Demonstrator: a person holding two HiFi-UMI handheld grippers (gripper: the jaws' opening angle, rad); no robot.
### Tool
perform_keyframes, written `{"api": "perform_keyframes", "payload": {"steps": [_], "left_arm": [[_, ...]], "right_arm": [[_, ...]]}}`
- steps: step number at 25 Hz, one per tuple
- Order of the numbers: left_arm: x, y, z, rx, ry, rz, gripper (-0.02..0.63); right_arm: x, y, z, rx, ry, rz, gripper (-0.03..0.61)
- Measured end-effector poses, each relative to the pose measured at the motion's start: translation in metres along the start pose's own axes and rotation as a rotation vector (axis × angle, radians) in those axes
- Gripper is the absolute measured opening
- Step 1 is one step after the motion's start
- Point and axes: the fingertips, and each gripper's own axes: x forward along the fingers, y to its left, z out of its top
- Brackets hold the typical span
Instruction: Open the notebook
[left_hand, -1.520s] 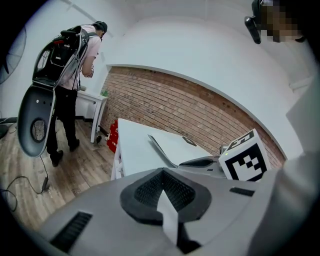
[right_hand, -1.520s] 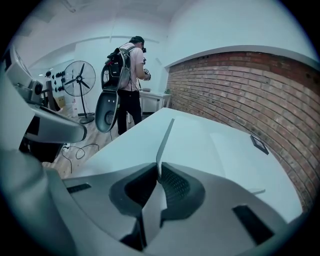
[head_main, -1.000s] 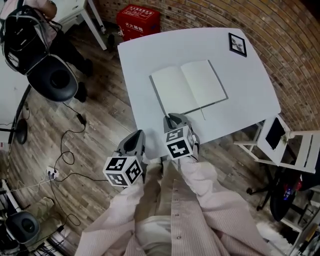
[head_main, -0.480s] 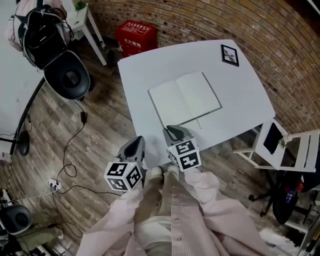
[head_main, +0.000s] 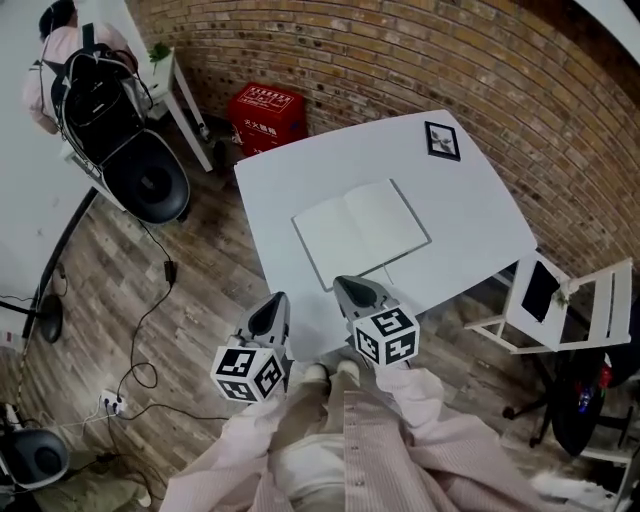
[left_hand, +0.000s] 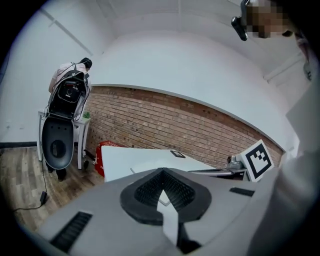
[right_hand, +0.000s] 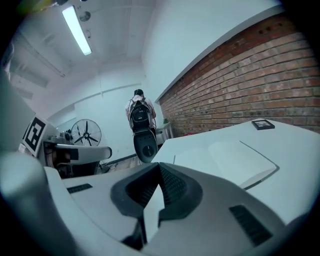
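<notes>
The notebook (head_main: 360, 232) lies open on the white table (head_main: 470, 220), with both blank pages facing up. In the right gripper view the notebook (right_hand: 235, 160) spreads flat beyond the jaws. My left gripper (head_main: 272, 305) hangs off the table's near-left edge, over the wooden floor, shut and empty. My right gripper (head_main: 352, 287) floats just past the notebook's near edge; its jaws stand together with nothing in them. Seen in its own view, the left gripper (left_hand: 162, 172) points across the table (left_hand: 135, 157) at the brick wall. The right gripper (right_hand: 159, 167) touches nothing.
A small black picture frame (head_main: 442, 140) lies at the table's far corner. A red box (head_main: 268, 110) stands on the floor by the brick wall. An office chair (head_main: 150, 180) is at the left, a white folding chair (head_main: 560, 290) at the right. Cables (head_main: 150, 330) trail over the floor.
Both grippers have risen and drawn back from the table's near edge toward the person's body. The notebook stays open and has not moved.
</notes>
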Motion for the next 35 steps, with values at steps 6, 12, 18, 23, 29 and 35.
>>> {"api": "perform_keyframes", "payload": {"steps": [6,12,18,23,29,35], "left_arm": [[0.000,-0.011,0.020,0.037,-0.047,-0.032,-0.008],[-0.003,-0.017,0.041,0.068,-0.102,-0.052,-0.008],[-0.008,-0.014,0.067,0.093,-0.150,-0.027,-0.008],[-0.017,-0.008,0.088,0.121,-0.190,0.000,-0.008],[-0.020,0.001,0.103,0.137,-0.225,0.042,-0.008],[-0.021,0.011,0.113,0.148,-0.249,0.076,-0.008]], "right_arm": [[-0.019,0.003,0.026,0.045,-0.111,0.007,0.003],[-0.034,0.002,0.050,0.042,-0.195,-0.006,0.003],[-0.045,-0.002,0.079,0.016,-0.269,-0.014,0.003],[-0.054,-0.010,0.096,-0.004,-0.311,-0.030,0.003],[-0.064,-0.017,0.109,-0.040,-0.338,-0.035,0.003],[-0.067,-0.026,0.112,-0.059,-0.336,-0.056,0.003]]}}
